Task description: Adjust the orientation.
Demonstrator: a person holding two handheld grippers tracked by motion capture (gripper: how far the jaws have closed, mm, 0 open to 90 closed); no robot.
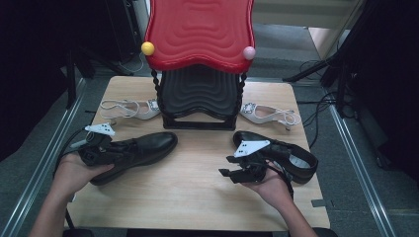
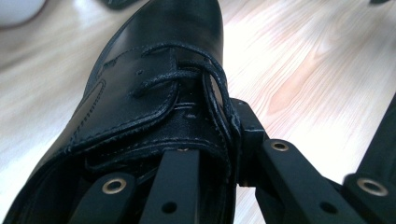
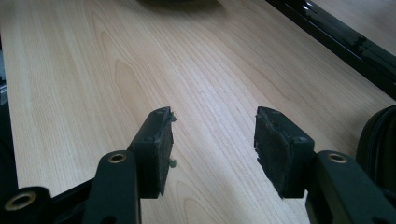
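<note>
the left gripper (image 1: pixel 101 148) is clenched on the black leather lace-up shoe's (image 2: pixel 154 88) side wall, toe pointing straight ahead of its jaws; the right gripper (image 3: pixel 212 144) is released, jaws bare.

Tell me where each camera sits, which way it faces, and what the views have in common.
High view: above the person's side, looking forward and down on the wooden table; forearms, left gripper and right gripper show.
Left gripper view: rides the left gripper, looking along its jaws, which clamp the laced side of the left black shoe.
Right gripper view: rides the right gripper, looking across bare tabletop between open jaws.
Shared: the high and left gripper views both show the left black shoe.
</note>
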